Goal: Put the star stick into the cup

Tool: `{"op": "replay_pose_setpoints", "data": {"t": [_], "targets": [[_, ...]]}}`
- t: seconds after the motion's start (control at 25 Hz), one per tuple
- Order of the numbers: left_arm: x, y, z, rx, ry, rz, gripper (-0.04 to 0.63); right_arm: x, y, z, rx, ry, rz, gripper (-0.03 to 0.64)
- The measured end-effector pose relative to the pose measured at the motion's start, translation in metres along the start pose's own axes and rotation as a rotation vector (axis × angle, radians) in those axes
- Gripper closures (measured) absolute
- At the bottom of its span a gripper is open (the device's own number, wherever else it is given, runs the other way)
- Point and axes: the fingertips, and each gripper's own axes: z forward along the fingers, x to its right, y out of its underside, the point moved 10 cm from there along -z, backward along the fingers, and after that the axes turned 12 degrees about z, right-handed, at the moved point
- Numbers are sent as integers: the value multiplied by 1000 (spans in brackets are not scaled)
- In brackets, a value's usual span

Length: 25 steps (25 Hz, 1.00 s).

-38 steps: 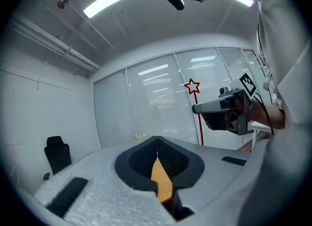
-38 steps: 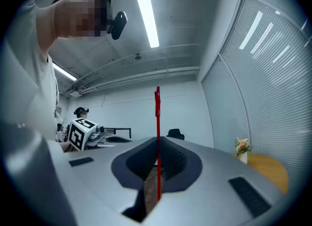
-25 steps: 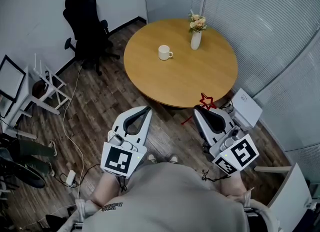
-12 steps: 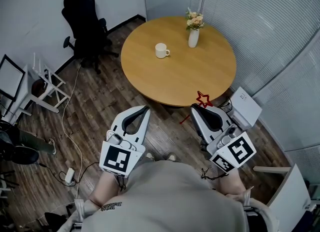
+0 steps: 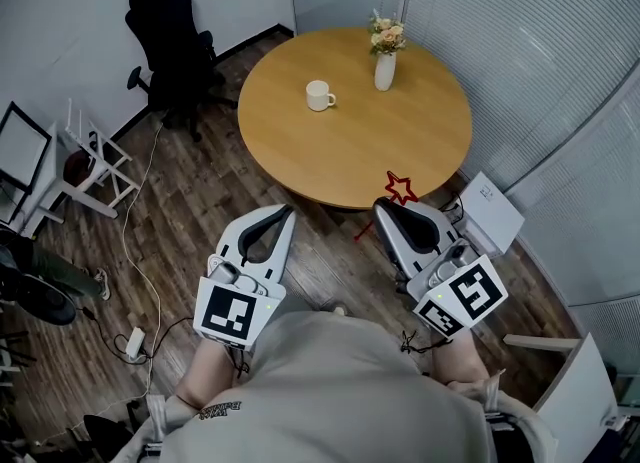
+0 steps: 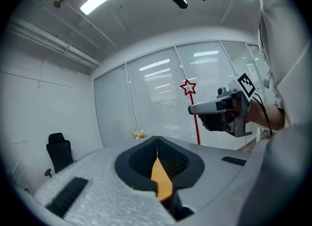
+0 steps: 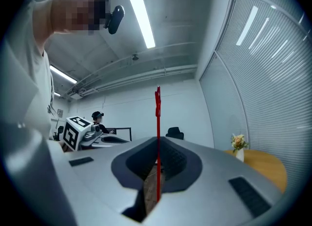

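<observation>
Right tool (image 5: 386,207) pinches the star stick (image 5: 400,189) upright and has edged forward this past second, star now over the counter (image 5: 430,141) rim. Left tool (image 5: 283,213) is pressed together, empty. Cup (image 5: 319,96) waits well apart at eleven o'clock; I'm mid-carry.

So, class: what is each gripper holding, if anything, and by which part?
Right gripper holds the thin red star-topped stick by its shaft, below the star. Left gripper holds nothing.
</observation>
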Motion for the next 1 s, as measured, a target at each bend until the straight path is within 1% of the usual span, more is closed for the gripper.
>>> {"op": "replay_pose_setpoints", "data": {"t": [0.16, 0.36, 0.6, 0.8, 1.0], "targets": [[7, -1, 5, -11, 4, 5, 575, 10, -1, -1, -2, 13, -24, 586], [14, 0, 7, -26, 5, 3, 574, 14, 2, -2, -2, -2, -8, 586], [18, 5, 8, -36, -21, -17, 574, 20, 6, 1, -30, -29, -3, 586], [17, 13, 10, -34, -8, 6, 574, 21, 5, 6, -25, -33, -6, 586], [10, 18, 20, -34, -21, -28, 574, 30, 7, 17, -40, -37, -10, 586]]}}
